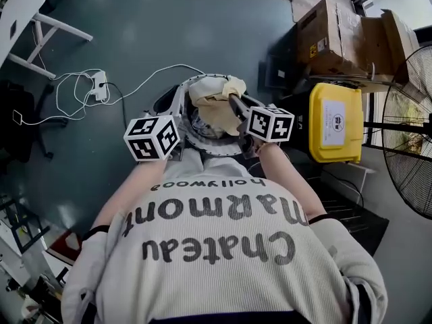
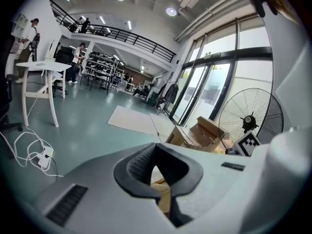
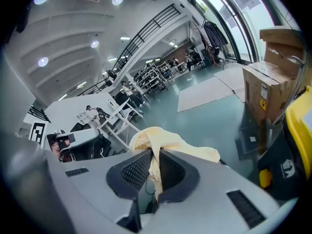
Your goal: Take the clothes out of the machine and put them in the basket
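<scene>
A cream cloth (image 1: pixel 214 94) hangs bunched over a round grey-rimmed tub (image 1: pixel 202 147) on the floor in front of me; I cannot tell whether it is the machine or the basket. My right gripper (image 1: pixel 236 106) is shut on the cloth (image 3: pixel 168 143), which runs down between its pads (image 3: pixel 134 172). The left gripper's marker cube (image 1: pixel 152 138) is at the tub's left rim and hides its jaws in the head view. In the left gripper view the left gripper (image 2: pixel 160 182) is shut, with tan woven fabric (image 2: pixel 164 193) caught in the gap.
A yellow lidded bin (image 1: pixel 335 121) stands right of the tub, with cardboard boxes (image 1: pixel 337 36) behind it and a floor fan (image 1: pixel 412 127) at far right. A white power strip with cables (image 1: pixel 98 86) lies to the left, near a white table (image 1: pixel 27 12).
</scene>
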Available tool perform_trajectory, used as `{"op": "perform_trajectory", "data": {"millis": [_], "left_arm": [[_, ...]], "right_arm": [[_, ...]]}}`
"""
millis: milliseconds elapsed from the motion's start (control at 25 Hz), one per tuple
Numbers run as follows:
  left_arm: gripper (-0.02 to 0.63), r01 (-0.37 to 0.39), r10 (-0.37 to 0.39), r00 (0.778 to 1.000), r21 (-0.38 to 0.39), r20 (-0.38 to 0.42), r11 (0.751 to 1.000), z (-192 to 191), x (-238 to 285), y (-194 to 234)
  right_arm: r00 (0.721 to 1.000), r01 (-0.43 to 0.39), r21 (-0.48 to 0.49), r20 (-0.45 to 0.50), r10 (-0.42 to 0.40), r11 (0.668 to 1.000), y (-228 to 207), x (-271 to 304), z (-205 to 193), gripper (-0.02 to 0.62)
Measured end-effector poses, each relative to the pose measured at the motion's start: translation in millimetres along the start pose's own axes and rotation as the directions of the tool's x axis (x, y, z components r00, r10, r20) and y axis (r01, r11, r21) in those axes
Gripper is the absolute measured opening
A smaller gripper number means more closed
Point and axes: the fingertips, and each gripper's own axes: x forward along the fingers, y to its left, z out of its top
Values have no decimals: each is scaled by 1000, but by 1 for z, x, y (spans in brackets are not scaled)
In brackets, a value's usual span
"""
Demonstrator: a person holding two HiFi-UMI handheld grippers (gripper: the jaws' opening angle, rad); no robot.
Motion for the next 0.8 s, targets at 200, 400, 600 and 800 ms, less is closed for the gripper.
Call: {"op": "perform_trajectory", "data": {"millis": [200, 400, 600, 800], "left_arm": [[8, -8, 5, 994, -30, -105, 1000, -40, 4, 29], [8, 1, -6, 974, -20, -229, 1000, -82, 18, 57], [8, 22, -27, 952, -22, -304, 1000, -117, 28, 73], [8, 41, -45, 928, -19, -370, 999, -144, 29, 81]], "right_arm": [[996, 45, 52, -81, -40, 998, -13, 20, -37, 52], [985, 101, 102, -153, -85, 990, -27, 48, -76, 52], [980, 132, 191, -174, -98, 973, -47, 72, -112, 52], [970, 149, 221, -220, -99, 964, -59, 89, -139, 52]]}}
